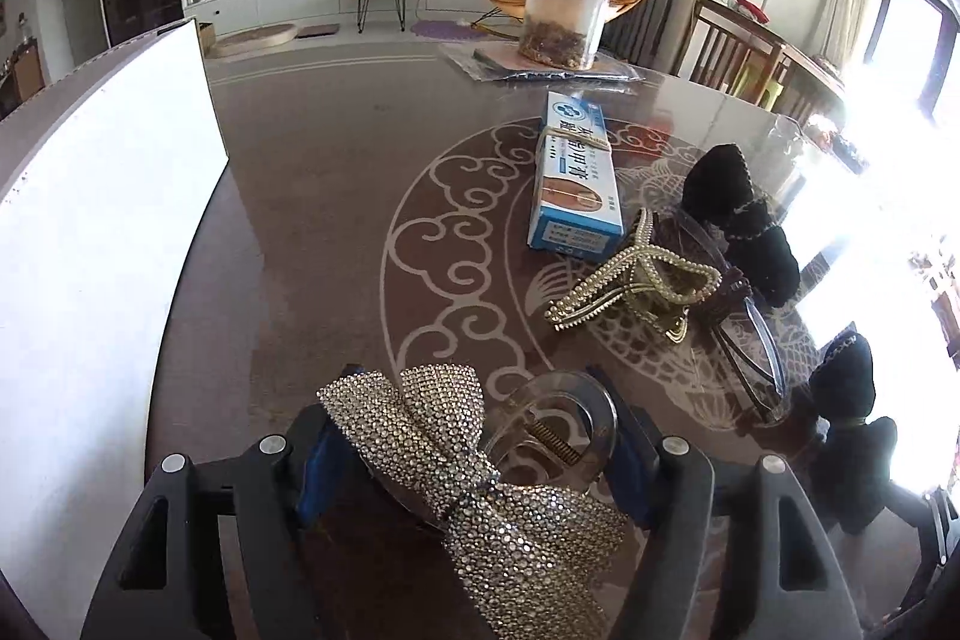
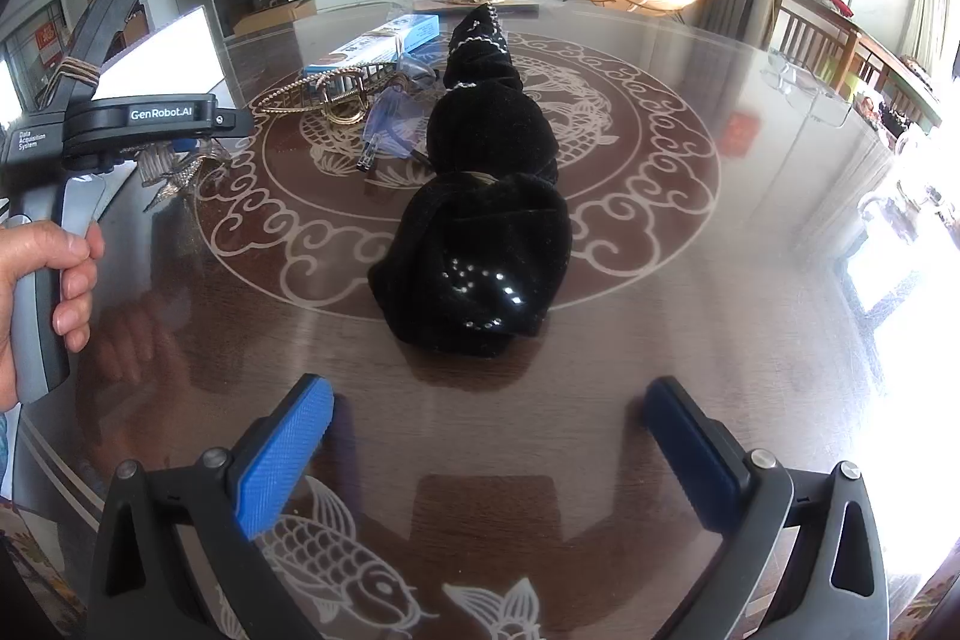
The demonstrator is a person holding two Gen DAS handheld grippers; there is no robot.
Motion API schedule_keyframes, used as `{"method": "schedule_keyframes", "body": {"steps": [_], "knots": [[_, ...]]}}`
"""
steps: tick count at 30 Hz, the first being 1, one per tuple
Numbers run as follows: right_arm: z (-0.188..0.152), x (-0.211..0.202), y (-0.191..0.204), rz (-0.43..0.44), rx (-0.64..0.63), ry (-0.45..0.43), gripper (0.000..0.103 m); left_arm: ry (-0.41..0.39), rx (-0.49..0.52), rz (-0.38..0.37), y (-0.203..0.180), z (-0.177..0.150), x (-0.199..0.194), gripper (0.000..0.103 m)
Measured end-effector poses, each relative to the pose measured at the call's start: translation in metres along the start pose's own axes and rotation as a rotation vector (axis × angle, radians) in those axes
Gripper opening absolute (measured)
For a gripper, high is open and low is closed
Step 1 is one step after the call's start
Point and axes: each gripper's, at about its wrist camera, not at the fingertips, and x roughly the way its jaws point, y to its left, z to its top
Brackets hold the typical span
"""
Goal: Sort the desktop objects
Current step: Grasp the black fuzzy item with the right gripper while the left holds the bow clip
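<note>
A rhinestone bow hair clip (image 1: 474,466) on a clear claw (image 1: 558,418) lies between the blue pads of my left gripper (image 1: 468,436). Its left wing and the clear claw touch the two fingers, so the gripper is shut on it, low over the table. The right wrist view shows that gripper (image 2: 174,154) at the left, held by a hand (image 2: 36,292). My right gripper (image 2: 486,430) stands open above the table with nothing between its pads. A long black velvet hair piece (image 2: 480,220) lies just ahead of it.
On the dark patterned round table (image 1: 336,220) lie a blue-and-white box (image 1: 576,178), a gold pearl claw clip (image 1: 636,286), a clear-and-brown clip (image 1: 744,340) and the black velvet hair piece (image 1: 744,214). A clear jar (image 1: 567,16) stands at the far edge. A white board (image 1: 90,250) is at the left.
</note>
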Motion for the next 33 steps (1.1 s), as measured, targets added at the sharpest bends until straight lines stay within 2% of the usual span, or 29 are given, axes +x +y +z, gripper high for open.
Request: {"method": "schedule_keyframes", "body": {"steps": [3,4,6,9,11,12,13,16,21,23,25,28,30,31,32,33], "knots": [[0.000,0.000,0.000,0.000,0.000,0.000,0.103,-0.001,0.076,-0.102,-0.012,-0.017,-0.013,0.070],[0.000,0.000,0.000,0.000,0.000,0.000,0.103,0.006,0.097,-0.108,-0.017,-0.023,-0.017,0.070],[0.000,0.000,0.000,0.000,0.000,0.000,0.103,0.012,0.133,-0.094,-0.026,-0.034,-0.024,0.070],[0.000,0.000,0.000,0.000,0.000,0.000,0.103,0.014,0.136,-0.061,-0.031,-0.044,-0.034,0.071],[0.000,0.000,0.000,0.000,0.000,0.000,0.103,0.034,0.161,-0.027,-0.035,-0.048,-0.034,0.081],[0.000,0.000,0.000,0.002,0.001,-0.001,0.103,0.057,0.178,0.000,-0.038,-0.050,-0.032,0.095],[0.000,0.000,0.000,0.001,0.001,-0.001,0.103,0.073,0.200,0.028,-0.042,-0.050,-0.029,0.099],[0.000,0.000,0.000,0.001,0.000,-0.001,0.103,0.075,0.179,0.033,-0.040,-0.053,-0.031,0.103],[0.000,0.000,0.000,0.004,-0.002,0.001,0.103,0.088,0.127,0.069,-0.034,-0.051,-0.031,0.103],[0.004,0.000,-0.001,0.047,0.000,0.015,0.103,0.093,0.121,0.072,-0.034,-0.051,-0.031,0.103],[0.016,0.001,-0.003,0.107,0.017,0.046,0.103,0.092,0.125,0.070,-0.033,-0.052,-0.031,0.103],[0.044,0.002,0.007,0.048,-0.054,0.048,0.103,0.102,0.137,0.063,-0.033,-0.052,-0.032,0.103],[0.061,0.013,0.007,0.037,-0.043,0.084,0.103,0.100,0.145,0.046,-0.031,-0.054,-0.034,0.103],[0.067,0.021,0.005,0.053,-0.013,0.111,0.098,0.088,0.138,0.049,-0.029,-0.054,-0.036,0.095],[0.070,0.027,0.002,0.074,0.017,0.138,0.088,0.070,0.129,0.044,-0.026,-0.054,-0.040,0.086],[0.071,0.033,0.001,0.073,0.028,0.164,0.047,0.052,0.123,0.035,-0.023,-0.054,-0.044,0.072]]}}
